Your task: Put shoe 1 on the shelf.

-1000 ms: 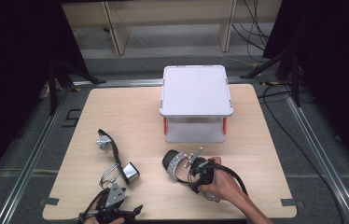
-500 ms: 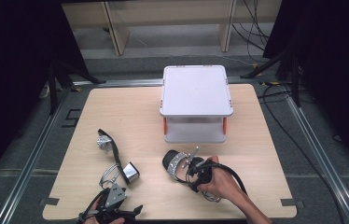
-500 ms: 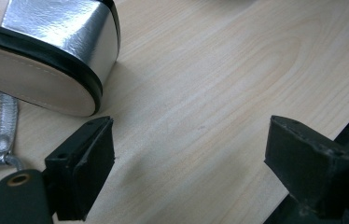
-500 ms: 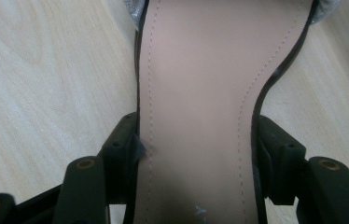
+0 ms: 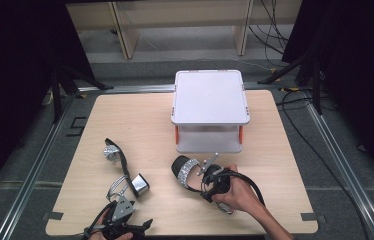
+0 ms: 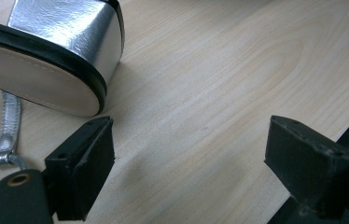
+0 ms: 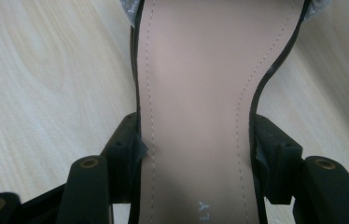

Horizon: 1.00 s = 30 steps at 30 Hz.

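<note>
**Sandal clamped at the waist by right gripper**

Sandal [image 7: 196,93] lies near the table's [image 5: 125,120] front edge, before the white box [image 5: 210,100]. Right gripper [image 7: 196,149] jaws, just closing, press both sole edges. Left gripper [image 6: 191,158] jaws apart, nothing between; second silver sandal [image 6: 51,51] just beyond its left jaw.
</note>
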{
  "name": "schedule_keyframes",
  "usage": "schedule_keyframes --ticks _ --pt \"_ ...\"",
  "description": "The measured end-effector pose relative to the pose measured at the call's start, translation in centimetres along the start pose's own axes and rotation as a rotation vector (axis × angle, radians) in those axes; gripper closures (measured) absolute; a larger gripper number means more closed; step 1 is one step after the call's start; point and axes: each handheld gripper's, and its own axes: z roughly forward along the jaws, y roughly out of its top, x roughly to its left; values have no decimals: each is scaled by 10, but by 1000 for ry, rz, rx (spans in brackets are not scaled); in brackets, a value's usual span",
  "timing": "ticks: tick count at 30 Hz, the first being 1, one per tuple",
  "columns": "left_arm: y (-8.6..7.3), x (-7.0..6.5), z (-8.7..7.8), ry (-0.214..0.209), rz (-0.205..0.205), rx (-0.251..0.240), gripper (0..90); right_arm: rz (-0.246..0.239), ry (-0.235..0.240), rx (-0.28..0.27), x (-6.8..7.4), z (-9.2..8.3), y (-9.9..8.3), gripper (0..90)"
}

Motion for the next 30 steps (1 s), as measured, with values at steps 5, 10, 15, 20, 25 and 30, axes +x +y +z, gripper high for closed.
schedule_keyframes --ticks 5,10,15,20,25,30 --pt "0 0 0 4 -8 -6 152 -4 7 -43 5 -9 11 433" --pt "0 0 1 1 -7 -12 152 -26 6 -65 8 -21 30 434" --pt "0 0 0 7 -11 -16 152 -26 19 -116 4 -38 48 434" --pt "0 0 -1 1 -6 -8 152 -9 26 -165 5 -58 64 434" --pt "0 0 0 4 -15 -12 152 -49 49 -217 3 -77 83 434" --pt "0 1 0 2 -10 -16 152 -42 32 -253 -5 -97 105 434"
